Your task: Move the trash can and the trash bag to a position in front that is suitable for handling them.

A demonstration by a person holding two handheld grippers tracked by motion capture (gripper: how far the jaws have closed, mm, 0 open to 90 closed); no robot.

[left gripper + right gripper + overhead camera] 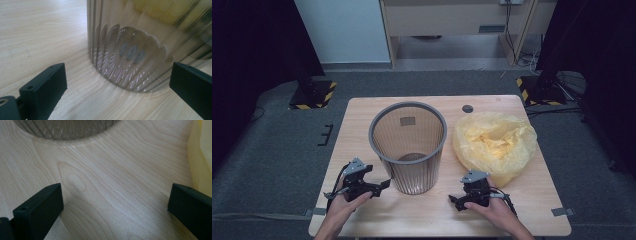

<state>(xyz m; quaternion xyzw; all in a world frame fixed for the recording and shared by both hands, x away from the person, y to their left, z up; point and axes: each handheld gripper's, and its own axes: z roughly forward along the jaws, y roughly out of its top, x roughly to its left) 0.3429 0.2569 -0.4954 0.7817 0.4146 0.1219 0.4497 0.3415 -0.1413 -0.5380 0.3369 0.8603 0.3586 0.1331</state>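
Observation:
A grey ribbed wastebasket [408, 145] stands upright in the middle of the wooden table [362, 115]. A crumpled yellow plastic bag [494, 145] lies to its right. My left gripper [358, 189] rests near the front left of the basket, open, nothing between its jaws. In the left gripper view the basket's base [130, 57] sits just ahead of the open left gripper [117, 82]. My right gripper [477, 195] is open at the front, between basket and bag. The right gripper view has the right gripper [115, 202] over bare wood, basket base [65, 128] far left, bag [201, 157] at right.
The table's front edge [437, 234] runs just behind both hands. A small round hole [467, 108] sits near the table's far edge. Dark floor surrounds the table, with black stands with striped bases [312, 95] at the far left and far right.

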